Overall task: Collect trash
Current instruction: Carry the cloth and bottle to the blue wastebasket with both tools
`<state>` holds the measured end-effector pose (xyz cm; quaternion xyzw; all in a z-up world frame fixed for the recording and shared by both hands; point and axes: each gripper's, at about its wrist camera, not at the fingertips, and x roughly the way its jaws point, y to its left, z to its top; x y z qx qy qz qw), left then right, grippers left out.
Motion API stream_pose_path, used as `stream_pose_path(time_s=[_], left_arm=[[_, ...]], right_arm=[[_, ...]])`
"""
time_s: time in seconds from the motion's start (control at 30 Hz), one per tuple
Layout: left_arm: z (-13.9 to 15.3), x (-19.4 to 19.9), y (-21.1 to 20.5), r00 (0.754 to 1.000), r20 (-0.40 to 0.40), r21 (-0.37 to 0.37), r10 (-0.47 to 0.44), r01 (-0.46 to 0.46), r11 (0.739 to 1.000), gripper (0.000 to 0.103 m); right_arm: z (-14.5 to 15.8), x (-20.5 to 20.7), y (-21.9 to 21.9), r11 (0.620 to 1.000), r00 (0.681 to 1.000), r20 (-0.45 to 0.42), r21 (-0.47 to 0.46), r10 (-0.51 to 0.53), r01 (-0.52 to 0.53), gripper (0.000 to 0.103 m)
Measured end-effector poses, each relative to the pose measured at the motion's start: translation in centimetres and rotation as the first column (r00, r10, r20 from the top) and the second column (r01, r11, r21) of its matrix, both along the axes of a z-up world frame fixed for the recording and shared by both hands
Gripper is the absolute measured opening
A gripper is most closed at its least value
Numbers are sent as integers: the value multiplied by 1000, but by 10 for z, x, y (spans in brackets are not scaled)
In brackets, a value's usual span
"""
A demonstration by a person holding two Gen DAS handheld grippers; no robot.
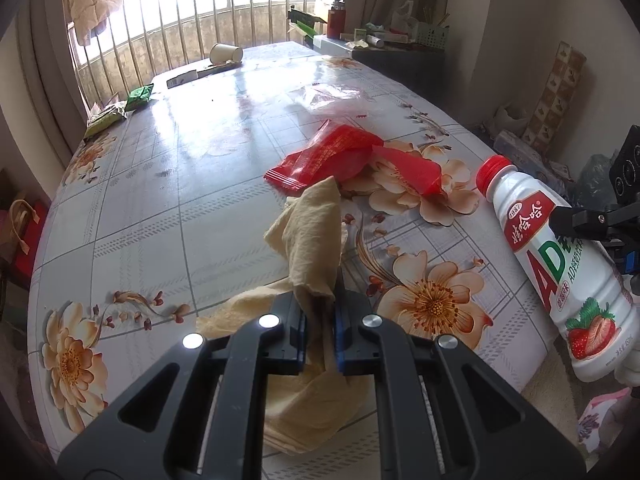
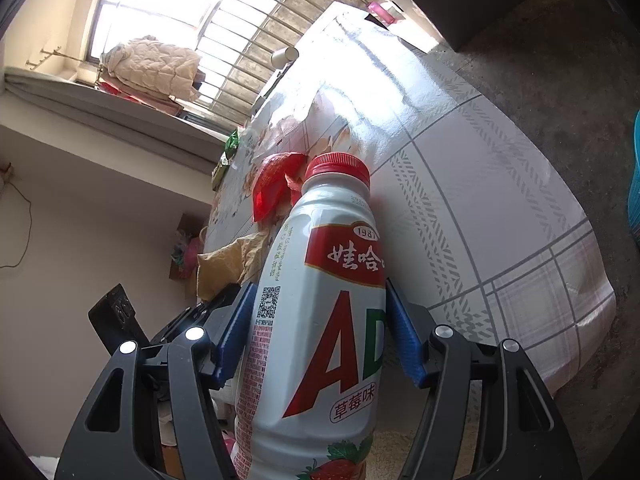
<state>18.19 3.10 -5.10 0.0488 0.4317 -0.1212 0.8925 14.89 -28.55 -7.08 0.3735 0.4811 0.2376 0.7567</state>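
Holding Cloth and Bottle over a Flowered Counter

Left hand-held gripper (image 1: 320, 312): jaws closed on a crumpled yellowish cloth (image 1: 312, 236), pinched between the blue pads. Part of the cloth stands up past the fingertips; the rest droops beneath the gripper onto the counter (image 1: 160, 184).

Right hand-held gripper (image 2: 320, 332): jaws clamped on the body of a white drink bottle (image 2: 320, 320), one blue pad on each side. Bottle has a red cap (image 2: 338, 166), a red label with white characters, large "AD" lettering and a strawberry picture near its base. In the left wrist view the same bottle (image 1: 560, 268) sits tilted at the right edge of the counter, cap pointing up and away, with the right gripper's finger against its side.

Counter covering: glossy sheet with grey grid lines and peach flowers.

Items lying on the counter:
- Red wrapper (image 1: 340, 160), flattened, just beyond the cloth.
- Clear plastic bag (image 1: 332, 98), farther back than the red wrapper.
- Green packets (image 1: 120, 108), two, at the far left edge.
- Paper cup (image 1: 226, 53), on its side at the far end near the window bars.

Surroundings: quilt (image 2: 156, 66) piled at the window; blue basket (image 2: 634, 184) on the floor, partly cut off at the right edge.
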Motion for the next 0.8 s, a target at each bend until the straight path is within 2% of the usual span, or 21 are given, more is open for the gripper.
stream_pose_path(time_s=[0.37, 0.8], left_arm=[[20, -4, -24, 998, 16, -55, -63, 63, 996, 9], [27, -4, -62, 992, 14, -51, -127, 127, 991, 9]], right_arm=[[-2, -10, -17, 997, 999, 3, 71, -36, 36, 62], [-4, -23, -41, 989, 995, 21, 120, -94, 91, 62]])
